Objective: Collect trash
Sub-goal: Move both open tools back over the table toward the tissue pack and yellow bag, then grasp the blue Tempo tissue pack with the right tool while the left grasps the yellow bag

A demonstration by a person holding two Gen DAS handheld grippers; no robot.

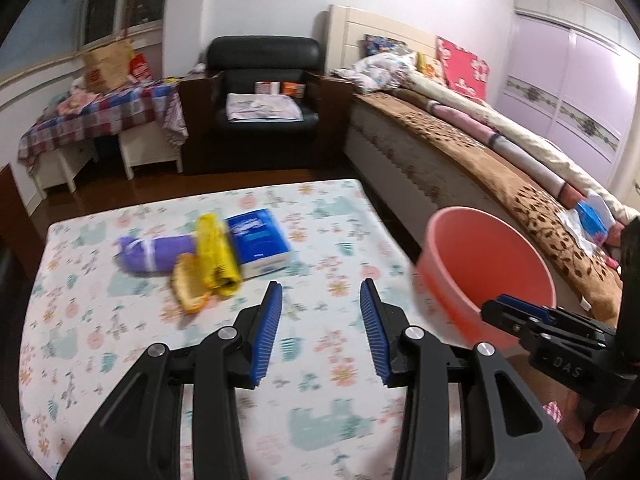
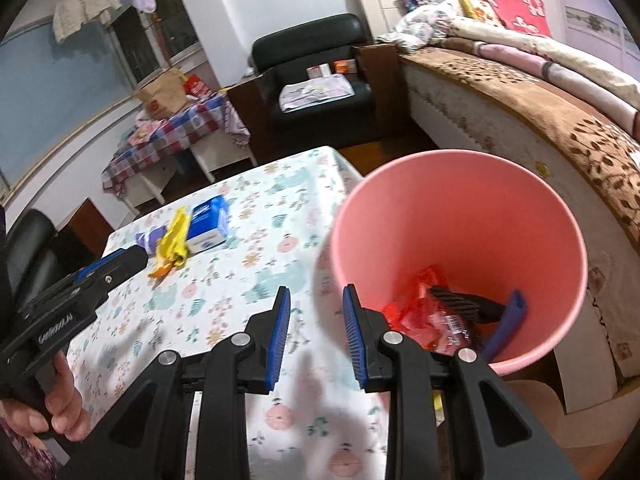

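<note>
On the flower-print tablecloth [image 1: 320, 216] lie a purple bundle [image 1: 152, 254], a yellow wrapper [image 1: 218, 256], an orange peel [image 1: 190, 288] and a blue tissue pack [image 1: 262, 242]. My left gripper [image 1: 320, 292] hovers open just short of them, with nothing between its pads. The pink bucket [image 2: 460, 220] stands at the table's right edge and holds a red wrapper [image 2: 424, 312], a dark ridged piece [image 2: 460, 300] and a blue piece [image 2: 508, 320]. My right gripper [image 2: 316, 300] is partly open and empty, its right finger beside the bucket's near wall.
A black armchair [image 1: 266, 92] with papers on its seat stands beyond the table. A bed [image 1: 480, 140] with a brown blanket runs along the right. A side table under a checked cloth [image 1: 100, 116] is at the back left. A hand [image 2: 60, 400] holds the left gripper's handle.
</note>
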